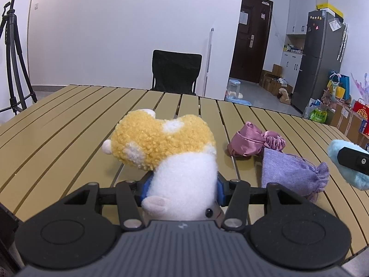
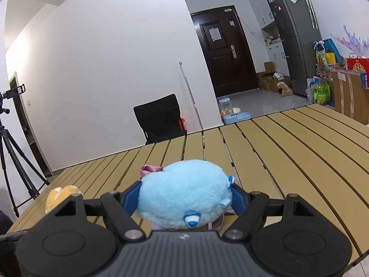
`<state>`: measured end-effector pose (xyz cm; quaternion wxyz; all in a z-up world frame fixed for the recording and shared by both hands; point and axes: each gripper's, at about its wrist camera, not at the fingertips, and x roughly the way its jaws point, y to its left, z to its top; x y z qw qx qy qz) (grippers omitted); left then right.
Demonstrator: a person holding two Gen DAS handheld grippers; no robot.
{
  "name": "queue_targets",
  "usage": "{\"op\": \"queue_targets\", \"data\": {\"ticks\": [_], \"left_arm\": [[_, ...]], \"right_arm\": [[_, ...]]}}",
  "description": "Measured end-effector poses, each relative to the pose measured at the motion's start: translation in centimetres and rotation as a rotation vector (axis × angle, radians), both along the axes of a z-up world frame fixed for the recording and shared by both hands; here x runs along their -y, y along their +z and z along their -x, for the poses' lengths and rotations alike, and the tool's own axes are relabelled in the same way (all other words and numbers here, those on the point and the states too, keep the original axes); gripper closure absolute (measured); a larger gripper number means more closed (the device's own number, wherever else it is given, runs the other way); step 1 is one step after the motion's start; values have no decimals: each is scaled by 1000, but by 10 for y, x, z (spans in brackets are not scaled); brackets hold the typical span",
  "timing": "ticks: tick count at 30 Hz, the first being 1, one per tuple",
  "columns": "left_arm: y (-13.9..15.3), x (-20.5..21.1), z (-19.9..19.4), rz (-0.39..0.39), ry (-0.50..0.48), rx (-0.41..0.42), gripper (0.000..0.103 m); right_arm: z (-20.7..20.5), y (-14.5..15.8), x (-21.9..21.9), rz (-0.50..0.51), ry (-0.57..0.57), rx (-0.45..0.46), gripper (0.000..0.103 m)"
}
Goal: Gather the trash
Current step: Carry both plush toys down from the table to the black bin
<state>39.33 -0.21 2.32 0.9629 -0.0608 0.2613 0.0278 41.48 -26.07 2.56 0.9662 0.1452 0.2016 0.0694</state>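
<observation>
Clearly both things being carried are soft and light. The left claw is narrowed on the yellow and white plush toy, its blue pads pressing into the white lower body, and the fleece bulges out around them. The toy is held above the slatted table, with its curly yellow part pointing away from the camera. The right claw stands wider and is closed on the blue plush toy, which fills the gap between the pads and is also lifted over the table.

Such stuffed toys should not break or slip easily, because the pile gives good friction, but they squash, so a grip at the thick middle of the body is safer, I think, than at an ear or a small limb.

On the table remain a pink satin scrunchie and, touching it, a purple drawstring pouch. Both look limp and thin; the gathered neck of the pouch is probably the best place to pinch.
</observation>
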Motion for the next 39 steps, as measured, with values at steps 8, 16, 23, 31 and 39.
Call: {"op": "queue_targets", "data": {"ticks": [8, 16, 23, 31, 39], "left_arm": [[7, -1, 24, 2, 1, 25, 51], [11, 1, 52, -16, -10, 63, 51], [10, 2, 77, -24, -22, 73, 51], [1, 0, 109, -18, -29, 58, 51], [-10, -5, 142, -24, -20, 45, 51]], "right_arm": [[21, 3, -7, 23, 16, 16, 27], [47, -3, -10, 39, 36, 12, 27], [67, -11, -9, 41, 46, -3, 27], [97, -20, -15, 45, 71, -14, 27], [129, -32, -23, 76, 97, -25, 27]]}}
